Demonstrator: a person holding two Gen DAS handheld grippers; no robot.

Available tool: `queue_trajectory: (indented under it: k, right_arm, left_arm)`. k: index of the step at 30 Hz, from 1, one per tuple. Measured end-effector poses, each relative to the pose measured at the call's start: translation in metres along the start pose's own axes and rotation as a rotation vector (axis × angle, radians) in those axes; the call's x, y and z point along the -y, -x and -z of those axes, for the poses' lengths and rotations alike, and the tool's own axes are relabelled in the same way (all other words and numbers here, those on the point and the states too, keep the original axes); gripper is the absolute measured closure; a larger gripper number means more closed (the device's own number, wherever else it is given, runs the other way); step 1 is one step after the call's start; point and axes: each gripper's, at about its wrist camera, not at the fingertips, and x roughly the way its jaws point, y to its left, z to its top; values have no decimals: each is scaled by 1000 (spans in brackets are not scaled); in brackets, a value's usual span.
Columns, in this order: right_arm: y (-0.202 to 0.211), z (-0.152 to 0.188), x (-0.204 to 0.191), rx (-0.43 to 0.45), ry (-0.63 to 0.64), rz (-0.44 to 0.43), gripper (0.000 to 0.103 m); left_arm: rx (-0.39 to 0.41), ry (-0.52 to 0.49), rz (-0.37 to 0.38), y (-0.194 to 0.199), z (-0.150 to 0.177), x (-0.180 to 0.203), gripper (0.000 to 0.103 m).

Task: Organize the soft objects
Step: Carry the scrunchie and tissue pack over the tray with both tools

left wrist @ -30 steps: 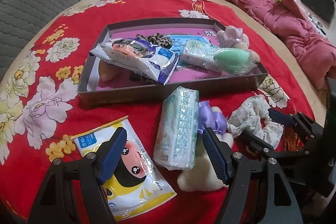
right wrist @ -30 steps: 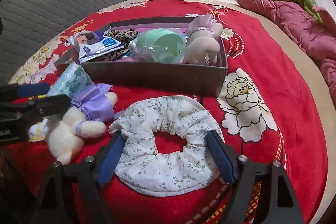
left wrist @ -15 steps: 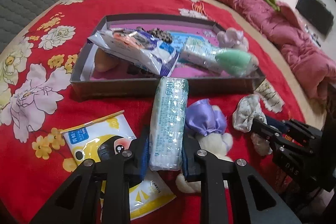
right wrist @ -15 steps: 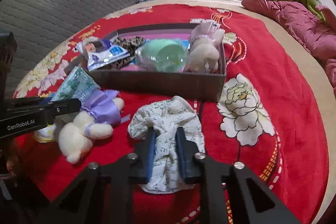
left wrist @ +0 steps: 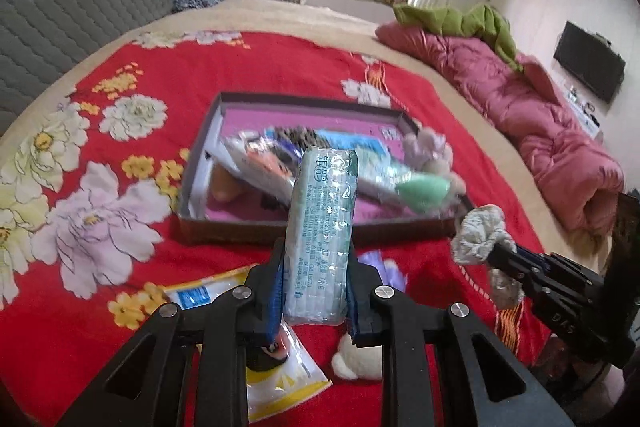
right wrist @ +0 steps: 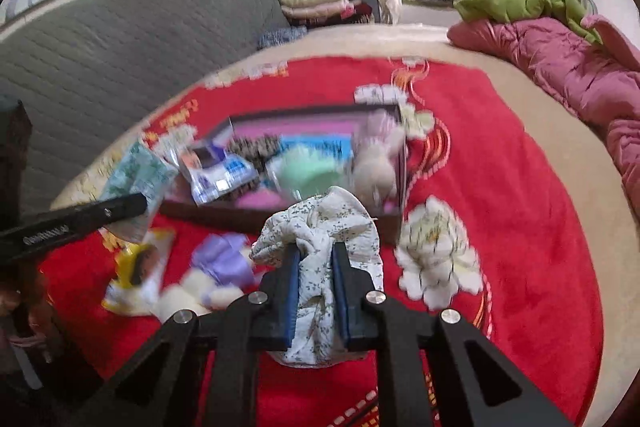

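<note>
Above the red bedspread [left wrist: 280,67], each tool now pinches and lifts: left tissue pack [left wrist: 322,227], right scrunchie [right wrist: 320,227].

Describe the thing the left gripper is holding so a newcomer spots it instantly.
On the red floral blanket, just in front of the dark shallow box, the left gripper pinches a tissue pack upright. Unlike the flat yellow pouch beside it, it is a tall pale-green clear-wrapped block.
</note>
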Motion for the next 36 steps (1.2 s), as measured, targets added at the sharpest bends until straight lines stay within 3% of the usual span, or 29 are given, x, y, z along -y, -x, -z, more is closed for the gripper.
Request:
queue_trajectory:
  k: [9,25,36]
  right_arm:
    - [14,-32,-11,90,15,-14,87]
    - [-10,-66,-40,121,35,-33,87]
    - [-43,-79,-56,85,42,-33,87]
  left_arm:
    - [56,56,-20,0,-25,-18,78]
    - [69,97,-27,-35,-42,-34,78]
    - [40,97,-2,-58,-42,-43,78]
